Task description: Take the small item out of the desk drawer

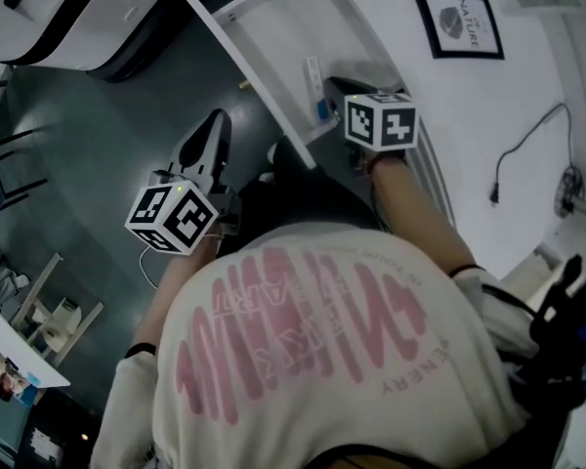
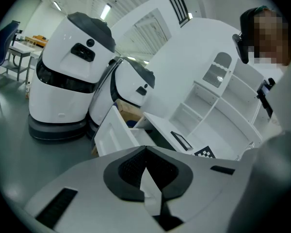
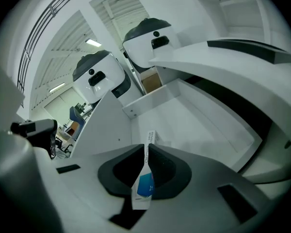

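Observation:
The small item is a thin white box with a blue panel (image 3: 146, 181). My right gripper (image 3: 146, 148) is shut on it, and the box stands on edge between the dark pads. In the head view the right gripper (image 1: 324, 101) holds the box (image 1: 313, 74) over the open white desk drawer (image 1: 254, 66). The drawer's bare white inside (image 3: 194, 120) lies just beyond the jaws. My left gripper (image 1: 213, 130) hangs over the floor to the left of the drawer, its jaws together with nothing in them. From the left gripper view the left gripper (image 2: 145, 149) points toward the pulled-out drawer (image 2: 111, 135).
A framed picture (image 1: 459, 20) lies on the white desk top, with a black cable (image 1: 527, 149) to its right. Large white machines with dark tops (image 2: 63, 81) stand on the grey floor behind the drawer. A white shelf unit (image 2: 223, 96) rises at the right.

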